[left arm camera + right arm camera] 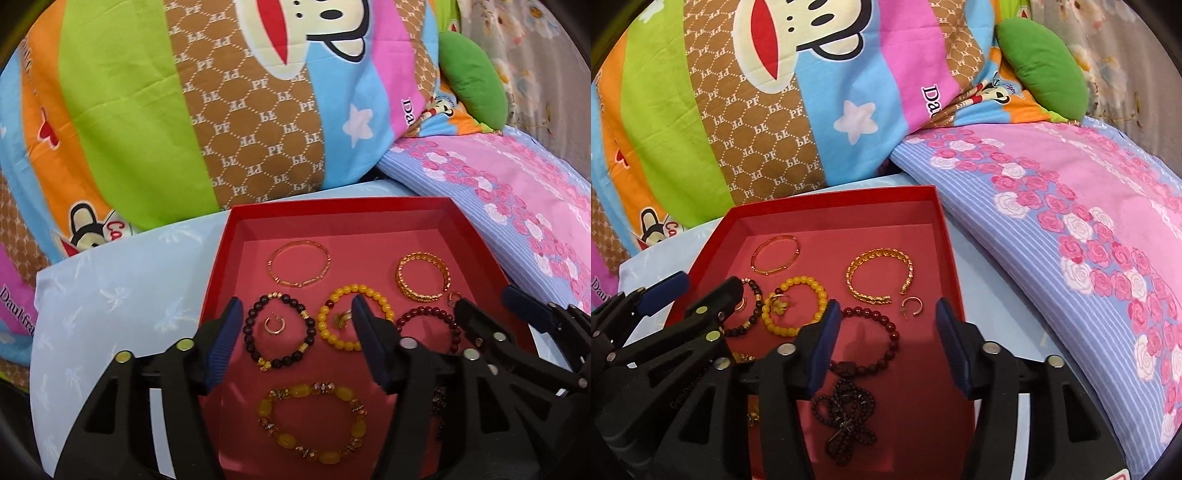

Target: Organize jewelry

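A red box point(236, 218) point(945, 236) on a bed holds jewelry: a thin gold bangle point(298, 263) point(775, 254), a wide gold cuff point(423, 276) point(879, 277), a dark bead bracelet point(280, 328) around a small ring point(274, 325), a yellow bead bracelet point(354, 317) point(799, 306) around a ring, a dark red bead bracelet point(430, 325) point(875, 339), a chunky yellow bracelet point(312, 421), a dark rosary point(846, 413) and an open ring point(911, 306). My left gripper point(295, 336) point(698, 288) is open above the box. My right gripper point(886, 339) point(491, 299) is open above the red bracelet.
The box rests on a pale blue sheet point(110, 295). A colourful cartoon quilt point(184, 110) point(738, 110) lies behind it. A pink and blue flowered pillow point(517, 206) point(1071, 221) lies to the right, with a green cushion point(472, 77) point(1041, 66) beyond.
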`<state>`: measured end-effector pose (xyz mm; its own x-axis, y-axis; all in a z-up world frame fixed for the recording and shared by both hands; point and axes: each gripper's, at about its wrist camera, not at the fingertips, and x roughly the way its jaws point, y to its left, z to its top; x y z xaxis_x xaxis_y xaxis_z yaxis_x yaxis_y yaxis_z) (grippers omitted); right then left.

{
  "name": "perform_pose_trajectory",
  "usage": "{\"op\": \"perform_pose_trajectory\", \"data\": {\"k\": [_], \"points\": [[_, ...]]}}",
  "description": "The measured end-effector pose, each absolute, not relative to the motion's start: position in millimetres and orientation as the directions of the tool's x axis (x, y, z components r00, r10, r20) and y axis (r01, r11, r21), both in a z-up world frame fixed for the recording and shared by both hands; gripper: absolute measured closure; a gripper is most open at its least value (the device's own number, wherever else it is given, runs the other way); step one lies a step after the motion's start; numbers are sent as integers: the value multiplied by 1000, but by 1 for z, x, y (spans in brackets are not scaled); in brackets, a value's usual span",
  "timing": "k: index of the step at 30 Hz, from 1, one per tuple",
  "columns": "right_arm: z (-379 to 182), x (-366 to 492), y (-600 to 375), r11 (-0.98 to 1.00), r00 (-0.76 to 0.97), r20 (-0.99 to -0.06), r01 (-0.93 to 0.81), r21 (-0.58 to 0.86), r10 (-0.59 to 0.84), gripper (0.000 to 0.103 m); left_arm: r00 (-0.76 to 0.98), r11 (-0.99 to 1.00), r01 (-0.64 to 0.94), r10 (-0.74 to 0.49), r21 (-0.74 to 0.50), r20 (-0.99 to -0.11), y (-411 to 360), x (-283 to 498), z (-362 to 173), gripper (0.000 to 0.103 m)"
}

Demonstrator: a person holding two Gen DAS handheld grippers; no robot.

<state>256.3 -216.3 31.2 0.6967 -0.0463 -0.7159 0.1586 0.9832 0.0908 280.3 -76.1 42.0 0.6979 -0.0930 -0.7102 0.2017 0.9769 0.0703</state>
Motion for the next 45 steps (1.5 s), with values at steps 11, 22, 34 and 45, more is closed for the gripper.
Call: {"op": "perform_pose_trajectory", "data": {"k": [11, 22, 34, 45], "points": [[43, 226, -217, 982, 705, -706, 171, 76, -69, 40, 718, 979, 193, -93, 69, -690, -71, 248, 54, 36], [57, 193, -208, 982, 719, -687, 182, 49, -99, 34, 721, 987, 151, -79, 45, -689, -55, 218, 64, 25], [57, 154, -205, 978, 725, -682, 198, 65, -102, 26, 731, 991, 112, -32, 73, -682, -42, 182, 68, 10], [53, 129, -200, 978, 723, -683, 202, 61, -107, 22, 714, 994, 94, -31, 52, -699, -32, 161, 63, 7]]}}
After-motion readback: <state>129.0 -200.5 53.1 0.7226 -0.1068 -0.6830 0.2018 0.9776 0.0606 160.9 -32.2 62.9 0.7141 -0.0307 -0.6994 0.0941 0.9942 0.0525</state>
